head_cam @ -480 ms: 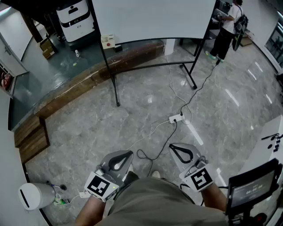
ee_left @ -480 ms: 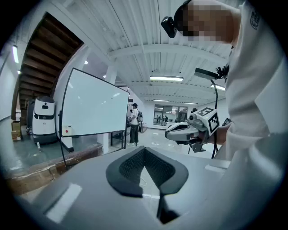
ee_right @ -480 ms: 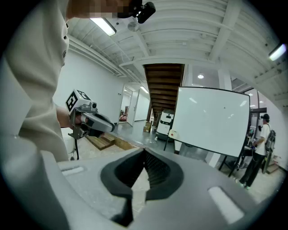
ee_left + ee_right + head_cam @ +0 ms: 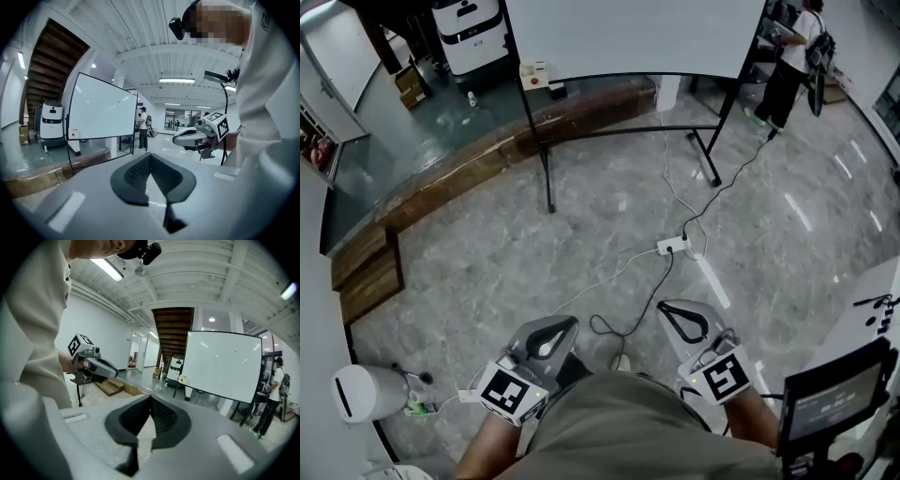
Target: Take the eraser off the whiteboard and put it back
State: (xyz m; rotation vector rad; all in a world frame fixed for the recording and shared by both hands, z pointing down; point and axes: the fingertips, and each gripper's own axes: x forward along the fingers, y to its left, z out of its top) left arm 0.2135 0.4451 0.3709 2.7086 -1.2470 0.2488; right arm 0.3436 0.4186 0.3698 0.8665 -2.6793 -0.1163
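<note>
Zero steps done. Eraser (image 4: 534, 75) at 11 o'clock, apparently on whiteboard (image 4: 628, 37) left edge, untouched. Left hand-held gripper (image 4: 562, 328) at 7, jaws shut, w/ nothing held; right hand-held gripper (image 4: 670, 311) at 5, same. Approach, grab, replace all remain.

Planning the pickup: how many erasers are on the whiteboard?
1: the eraser sits at the whiteboard's lower left corner. The board's back face is hidden.
</note>
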